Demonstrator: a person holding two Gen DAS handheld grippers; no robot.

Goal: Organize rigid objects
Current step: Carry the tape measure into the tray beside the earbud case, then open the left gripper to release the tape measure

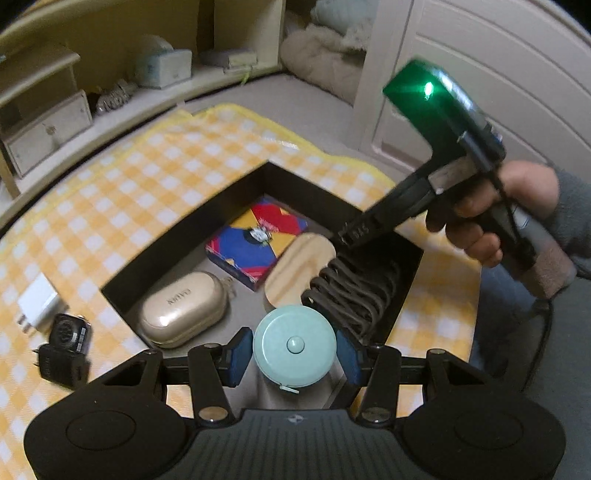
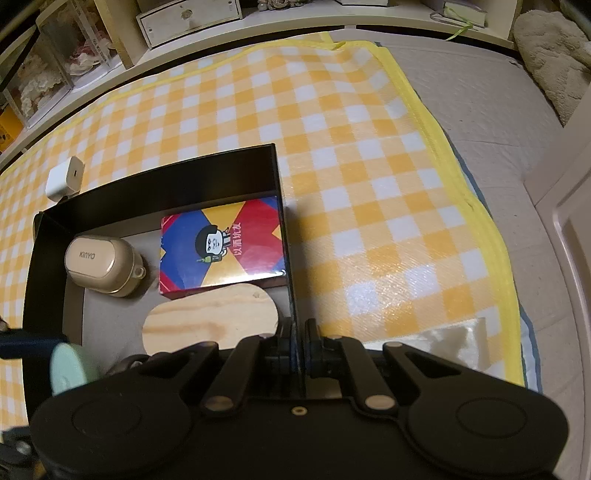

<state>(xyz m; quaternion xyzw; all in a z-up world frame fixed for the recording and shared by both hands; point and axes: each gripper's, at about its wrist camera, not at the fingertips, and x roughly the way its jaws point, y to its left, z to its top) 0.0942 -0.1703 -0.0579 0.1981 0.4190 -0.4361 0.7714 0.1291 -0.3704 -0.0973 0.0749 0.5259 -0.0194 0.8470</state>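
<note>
My left gripper (image 1: 293, 352) is shut on a round mint-green tape measure (image 1: 295, 332), which hangs over the near corner of an open black box (image 1: 184, 221). In the box lie a colourful card box (image 1: 255, 240), a beige KINYO case (image 1: 181, 310) and a wooden board (image 1: 299, 266) wound with dark cord (image 1: 354, 291). My right gripper (image 2: 300, 336) is shut on the box's thin right wall (image 2: 284, 236). From the right wrist view the tape measure (image 2: 68, 369) shows at the lower left. In the left wrist view a hand holds the right gripper (image 1: 347, 236) at that wall.
The box stands on a yellow-and-white checked mat (image 2: 369, 184). A white charger (image 1: 37, 299) and black adapters (image 1: 68, 343) lie on the mat left of the box. Low shelves with a small drawer unit (image 2: 188, 18) line the far side, and a fluffy cushion (image 2: 554, 55) lies at the far right.
</note>
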